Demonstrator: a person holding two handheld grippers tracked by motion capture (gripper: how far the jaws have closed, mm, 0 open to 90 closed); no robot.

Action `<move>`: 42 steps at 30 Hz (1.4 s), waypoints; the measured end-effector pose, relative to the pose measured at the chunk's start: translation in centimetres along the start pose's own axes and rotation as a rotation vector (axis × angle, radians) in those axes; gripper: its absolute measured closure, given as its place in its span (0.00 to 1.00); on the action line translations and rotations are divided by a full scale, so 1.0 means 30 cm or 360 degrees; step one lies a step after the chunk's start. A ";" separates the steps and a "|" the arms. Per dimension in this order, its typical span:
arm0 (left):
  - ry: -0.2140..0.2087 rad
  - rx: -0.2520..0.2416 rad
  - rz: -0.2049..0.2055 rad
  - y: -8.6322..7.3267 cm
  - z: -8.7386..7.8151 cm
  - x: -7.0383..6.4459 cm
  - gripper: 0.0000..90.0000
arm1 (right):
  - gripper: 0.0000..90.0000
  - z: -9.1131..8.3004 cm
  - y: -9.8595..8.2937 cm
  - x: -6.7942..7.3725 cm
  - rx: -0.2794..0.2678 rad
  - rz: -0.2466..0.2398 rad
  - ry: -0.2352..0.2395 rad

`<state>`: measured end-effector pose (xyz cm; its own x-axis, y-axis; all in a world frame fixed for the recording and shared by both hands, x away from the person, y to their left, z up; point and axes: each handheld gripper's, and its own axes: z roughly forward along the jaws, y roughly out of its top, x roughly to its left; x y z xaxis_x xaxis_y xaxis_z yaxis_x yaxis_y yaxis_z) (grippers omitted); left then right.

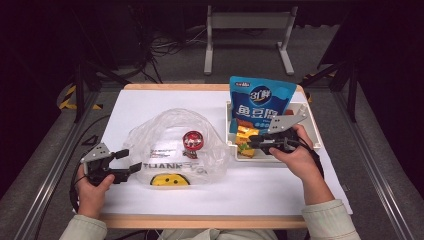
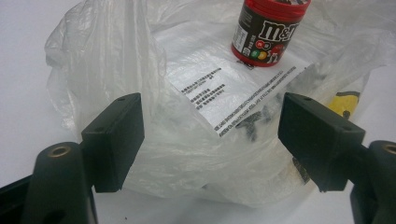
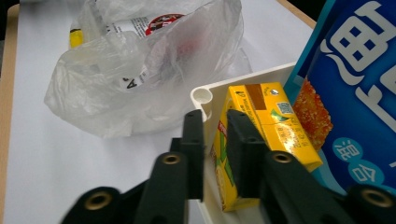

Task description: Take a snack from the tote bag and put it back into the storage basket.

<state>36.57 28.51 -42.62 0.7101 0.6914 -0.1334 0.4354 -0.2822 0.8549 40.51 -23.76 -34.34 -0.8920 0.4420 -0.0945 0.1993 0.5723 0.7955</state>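
At the near edge of the counter [image 1: 150, 200], 2 sleeved forearms are seen coming in, each hand wrapped around a grip. The left tongs [image 1: 127, 162] are held low and level at the near-left rim of the clear plastic bag [image 1: 170, 135], pointed to the right, with the jaws spread wide. In the left gripper view the bag's crumpled edge is seen lying between the 2 black jaws, touched by neither. Deeper inside the bag, a red-lidded candy tub [image 2: 271, 30] is seen standing upright.

Further right, the right hand [image 1: 295, 155] is angled to the left over the near wall of the white tray [image 1: 312, 125]. The right tongs [image 1: 252, 142] are drawn narrow, one jaw set against the yellow drink carton [image 3: 254, 135] inside the tray, the other seen at the tray's rounded corner; whether the carton is truly gripped cannot be told. Behind the carton, a blue snack pouch [image 1: 260, 100] is propped upright in the tray.
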 end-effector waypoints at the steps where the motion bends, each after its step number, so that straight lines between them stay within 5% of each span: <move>1: 0.0000 -0.0001 -0.0001 0.000 -0.001 0.000 0.26 | 0.93 -0.002 0.000 0.003 -0.0013 0.0004 0.0006; 4: 0.0001 0.0000 -0.0003 0.001 -0.002 0.000 0.26 | 1.00 -0.002 -0.004 0.008 -0.0005 0.0001 0.0021; 27: -0.0005 -0.0008 0.0006 0.002 -0.002 0.003 0.26 | 1.00 0.102 -0.105 -0.024 0.0298 0.0094 0.0045; 42: -0.0005 -0.0012 0.0000 0.001 -0.003 0.003 0.26 | 1.00 0.140 -0.138 -0.042 0.0388 0.0136 0.0010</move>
<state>36.60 28.62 -42.56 0.7118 0.6894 -0.1348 0.4312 -0.2773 0.8586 42.49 -23.79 -40.04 -0.8700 0.4921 -0.0290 0.3652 0.6829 0.6326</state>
